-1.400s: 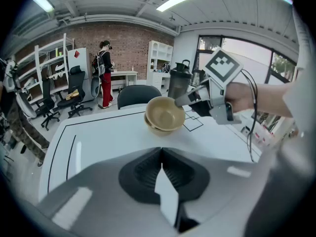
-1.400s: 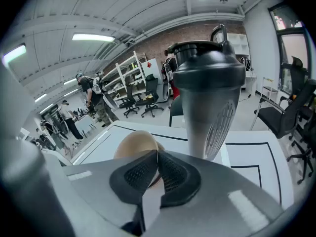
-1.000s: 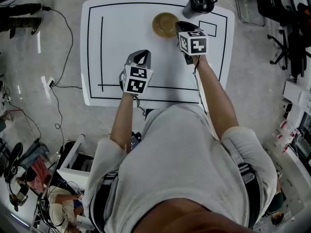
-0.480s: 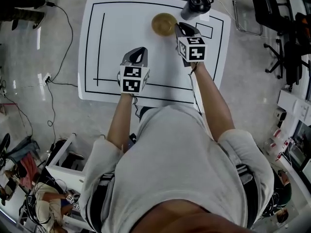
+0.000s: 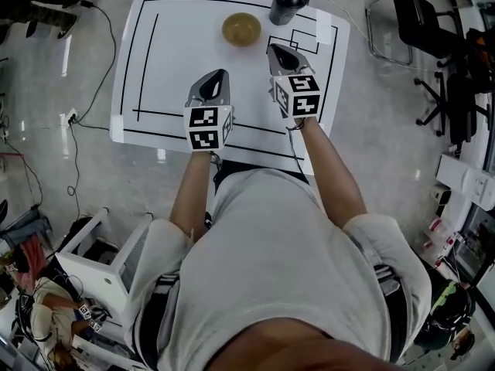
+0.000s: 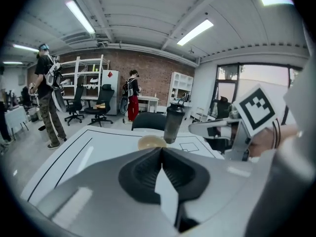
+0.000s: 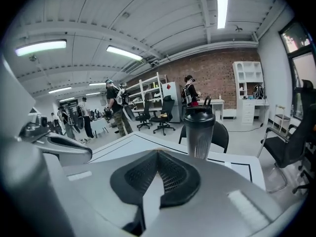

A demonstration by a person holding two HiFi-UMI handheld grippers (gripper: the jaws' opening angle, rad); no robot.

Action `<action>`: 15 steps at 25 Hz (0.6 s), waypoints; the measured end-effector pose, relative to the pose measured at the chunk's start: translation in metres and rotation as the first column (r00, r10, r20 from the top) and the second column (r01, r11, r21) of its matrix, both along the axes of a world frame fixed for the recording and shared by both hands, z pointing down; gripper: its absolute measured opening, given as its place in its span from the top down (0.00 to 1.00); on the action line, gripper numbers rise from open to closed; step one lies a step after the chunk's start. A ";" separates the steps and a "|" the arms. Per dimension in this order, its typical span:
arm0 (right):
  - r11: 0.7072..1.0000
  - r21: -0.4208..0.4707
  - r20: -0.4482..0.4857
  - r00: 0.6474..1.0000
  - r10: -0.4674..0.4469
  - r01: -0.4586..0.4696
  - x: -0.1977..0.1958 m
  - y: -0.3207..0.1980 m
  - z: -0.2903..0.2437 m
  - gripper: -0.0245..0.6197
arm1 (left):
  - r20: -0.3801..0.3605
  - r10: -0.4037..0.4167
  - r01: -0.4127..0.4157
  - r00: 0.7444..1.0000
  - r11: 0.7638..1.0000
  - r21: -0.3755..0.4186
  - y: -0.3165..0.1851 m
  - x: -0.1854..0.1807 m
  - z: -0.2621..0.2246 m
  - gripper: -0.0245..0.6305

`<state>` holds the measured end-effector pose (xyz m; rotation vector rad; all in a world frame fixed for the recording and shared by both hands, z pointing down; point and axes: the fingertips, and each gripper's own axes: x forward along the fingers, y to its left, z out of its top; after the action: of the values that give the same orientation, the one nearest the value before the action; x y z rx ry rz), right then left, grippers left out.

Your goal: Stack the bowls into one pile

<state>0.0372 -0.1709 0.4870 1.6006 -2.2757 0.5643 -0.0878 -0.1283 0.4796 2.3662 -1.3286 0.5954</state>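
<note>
Tan bowl (image 5: 241, 28), white table (image 5: 178, 56), left gripper (image 5: 220, 73), right gripper (image 5: 273, 48) both closed

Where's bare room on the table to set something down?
Table left half is bare, from its left edge to the bowl and left gripper. Crowded at the far right: shaker bottle, right gripper.

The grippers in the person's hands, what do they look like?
Each is a smooth grey shell narrowing to two jaws lined with black ribbed pads. The left gripper and right gripper each carry a white cube printed with black square markers. The person wears a pale short-sleeved shirt.
</note>
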 end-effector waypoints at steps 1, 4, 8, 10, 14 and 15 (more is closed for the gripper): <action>1.000 0.015 0.006 1.000 -0.010 0.010 0.002 0.009 -0.006 0.96 | -0.002 -0.010 0.010 1.000 1.000 0.008 0.008 0.004 -0.003 0.96; 0.996 0.074 0.012 0.999 -0.043 0.042 0.010 0.034 -0.025 0.96 | -0.005 -0.037 0.037 0.999 0.998 0.043 0.029 0.017 -0.011 0.96; 0.987 0.144 -0.005 0.998 -0.068 0.068 0.027 0.072 -0.049 0.96 | -0.008 -0.076 0.076 0.997 0.992 0.096 0.062 0.038 -0.028 0.96; 0.982 0.175 -0.012 0.997 -0.075 0.076 0.035 0.092 -0.060 0.96 | -0.018 -0.092 0.093 0.996 0.988 0.120 0.079 0.048 -0.037 0.96; 0.969 0.233 -0.021 0.997 -0.078 0.081 0.054 0.133 -0.077 0.96 | -0.034 -0.107 0.111 0.994 0.981 0.161 0.112 0.069 -0.052 0.96; 0.967 0.244 -0.019 0.997 -0.078 0.080 0.059 0.144 -0.081 0.96 | -0.038 -0.109 0.114 0.993 0.979 0.170 0.120 0.075 -0.056 0.96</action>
<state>0.0961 -0.0271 0.4059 1.6051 -2.4687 0.2634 -0.0132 -0.0079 0.4238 2.4035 -1.5448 0.4284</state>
